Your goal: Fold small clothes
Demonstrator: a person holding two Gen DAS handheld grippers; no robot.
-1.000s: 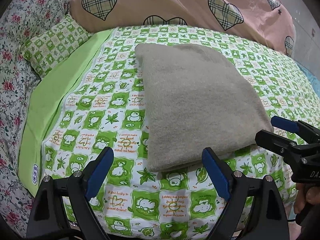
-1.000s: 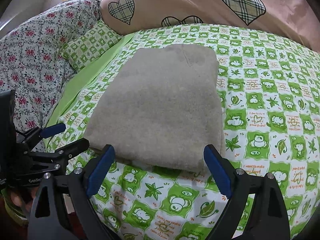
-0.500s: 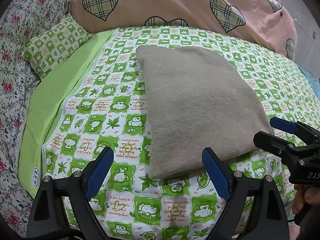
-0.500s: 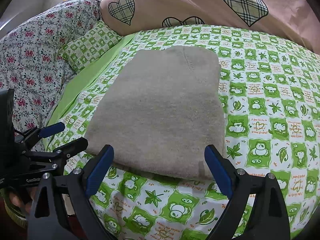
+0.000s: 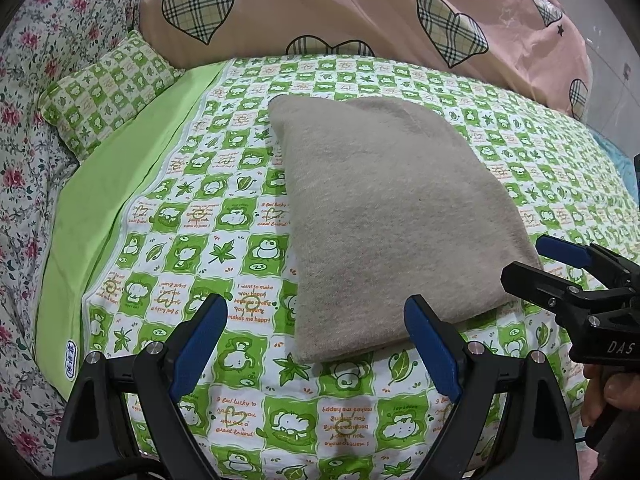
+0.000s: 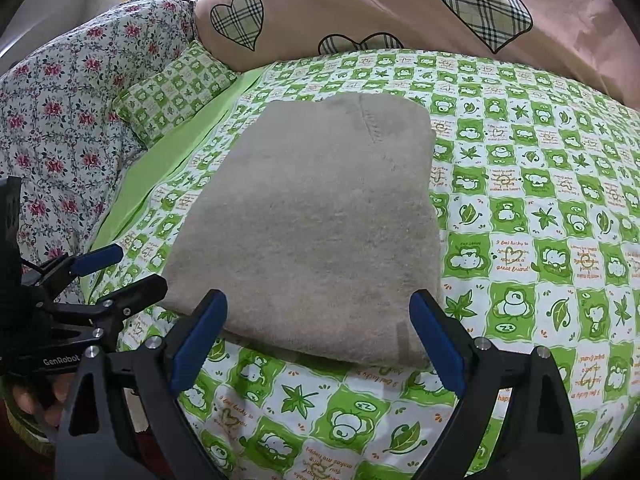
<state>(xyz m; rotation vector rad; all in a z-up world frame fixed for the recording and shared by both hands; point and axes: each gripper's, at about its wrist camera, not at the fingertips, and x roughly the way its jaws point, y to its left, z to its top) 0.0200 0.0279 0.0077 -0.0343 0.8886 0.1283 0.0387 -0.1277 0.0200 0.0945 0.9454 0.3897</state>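
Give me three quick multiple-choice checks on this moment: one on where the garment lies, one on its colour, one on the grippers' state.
1. Where does the garment lie?
A. on the green patterned sheet
B. on the pink quilt
C. on the floral quilt

2. What colour is the garment?
A. blue
B. beige-grey
C. red

3. How do the left gripper and right gripper stand?
A. both shut on the garment
B. one open, one shut
C. both open, holding nothing

Answers:
1 A, green sheet shows on every side of it.
2 B, plain beige-grey knit.
3 C, each wrist view shows its fingers wide apart and empty.

garment (image 5: 396, 216): beige | sheet (image 5: 248, 216): green-white check | quilt (image 5: 360, 8): pink, plaid hearts
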